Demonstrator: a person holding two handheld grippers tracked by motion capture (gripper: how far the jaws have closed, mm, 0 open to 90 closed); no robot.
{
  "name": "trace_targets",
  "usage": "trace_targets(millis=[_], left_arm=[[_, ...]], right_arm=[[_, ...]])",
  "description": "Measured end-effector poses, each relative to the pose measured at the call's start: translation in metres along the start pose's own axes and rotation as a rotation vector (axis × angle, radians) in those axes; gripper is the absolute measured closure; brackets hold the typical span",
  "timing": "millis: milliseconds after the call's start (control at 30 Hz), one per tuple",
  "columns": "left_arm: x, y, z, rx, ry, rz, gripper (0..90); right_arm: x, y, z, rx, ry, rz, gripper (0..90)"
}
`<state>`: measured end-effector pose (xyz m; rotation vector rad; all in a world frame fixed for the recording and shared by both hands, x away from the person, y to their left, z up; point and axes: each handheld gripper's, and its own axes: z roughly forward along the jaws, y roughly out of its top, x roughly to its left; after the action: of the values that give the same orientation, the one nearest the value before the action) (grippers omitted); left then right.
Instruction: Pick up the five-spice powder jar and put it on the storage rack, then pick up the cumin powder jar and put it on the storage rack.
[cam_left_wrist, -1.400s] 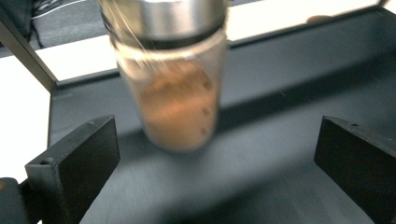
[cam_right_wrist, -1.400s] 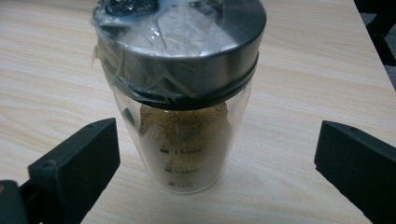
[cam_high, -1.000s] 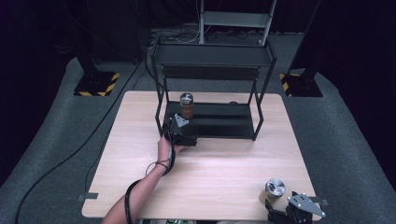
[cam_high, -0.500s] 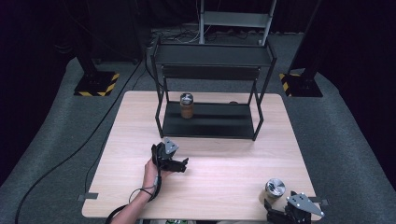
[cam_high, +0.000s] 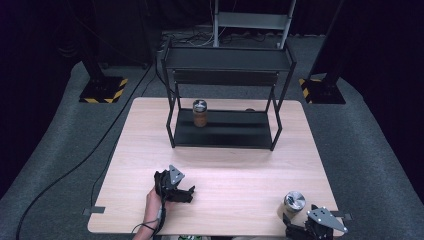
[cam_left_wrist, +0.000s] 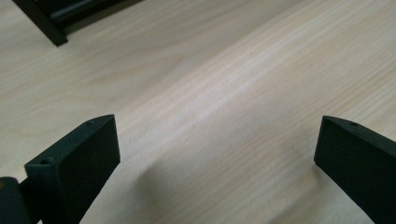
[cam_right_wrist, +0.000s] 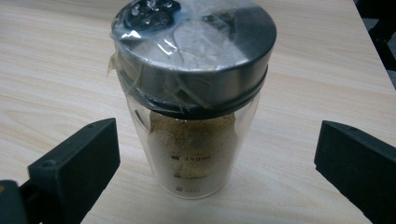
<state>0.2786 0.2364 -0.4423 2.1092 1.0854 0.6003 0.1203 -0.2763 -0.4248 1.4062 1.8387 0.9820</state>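
A glass spice jar (cam_high: 293, 203) with a metal lid and brown powder stands near the table's front right corner. My right gripper (cam_high: 300, 226) sits just behind it, open, and the jar (cam_right_wrist: 194, 98) stands upright between the wide-spread jaws without touching them. A second jar (cam_high: 199, 113) stands on the lower shelf of the black rack (cam_high: 225, 133). My left gripper (cam_high: 184, 192) is low over the front left of the table, open, with bare wood between its jaws (cam_left_wrist: 217, 154).
The black two-level rack stands at the back middle of the wooden table (cam_high: 240, 170). A corner of the rack's foot (cam_left_wrist: 51, 35) appears in the left gripper view. Black stands with striped bases (cam_high: 102, 90) flank the table on the floor.
My left gripper has pulled back from the rack, away from the jar on the lower shelf, toward the table's front left. The right gripper has stayed still.
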Motion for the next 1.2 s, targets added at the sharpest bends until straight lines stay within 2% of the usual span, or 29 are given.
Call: trace_targets(millis=[200,500,600,733,867,967,1067,1200], left_arm=[[0.007,-0.004,-0.003,-0.008,-0.005,-0.042,0.0],[0.009,-0.002,-0.004,0.019,0.006,-0.051,0.0],[0.014,-0.002,-0.003,0.028,-0.011,-0.072,0.0],[0.016,-0.002,-0.003,0.029,-0.016,-0.076,0.0],[0.021,-0.001,-0.002,0.035,-0.036,-0.094,0.0],[0.022,-0.001,-0.002,0.036,-0.043,-0.088,0.0],[0.021,-0.001,-0.002,0.035,-0.038,-0.083,0.0],[0.022,-0.001,-0.002,0.036,-0.044,-0.084,0.0]], right_arm=[[0.000,0.000,0.001,0.003,0.003,-0.005,0.0],[0.002,0.001,0.000,-0.002,0.006,-0.016,0.0],[0.003,0.001,0.001,0.001,0.005,-0.017,0.0],[0.002,0.001,0.002,-0.002,0.023,-0.003,0.0],[0.003,0.003,0.004,0.005,0.027,-0.011,0.0],[0.008,0.003,0.005,0.005,0.012,-0.032,0.0],[0.008,0.001,0.004,-0.017,0.020,-0.035,0.0],[0.007,-0.001,0.009,-0.017,0.036,-0.043,0.0]])
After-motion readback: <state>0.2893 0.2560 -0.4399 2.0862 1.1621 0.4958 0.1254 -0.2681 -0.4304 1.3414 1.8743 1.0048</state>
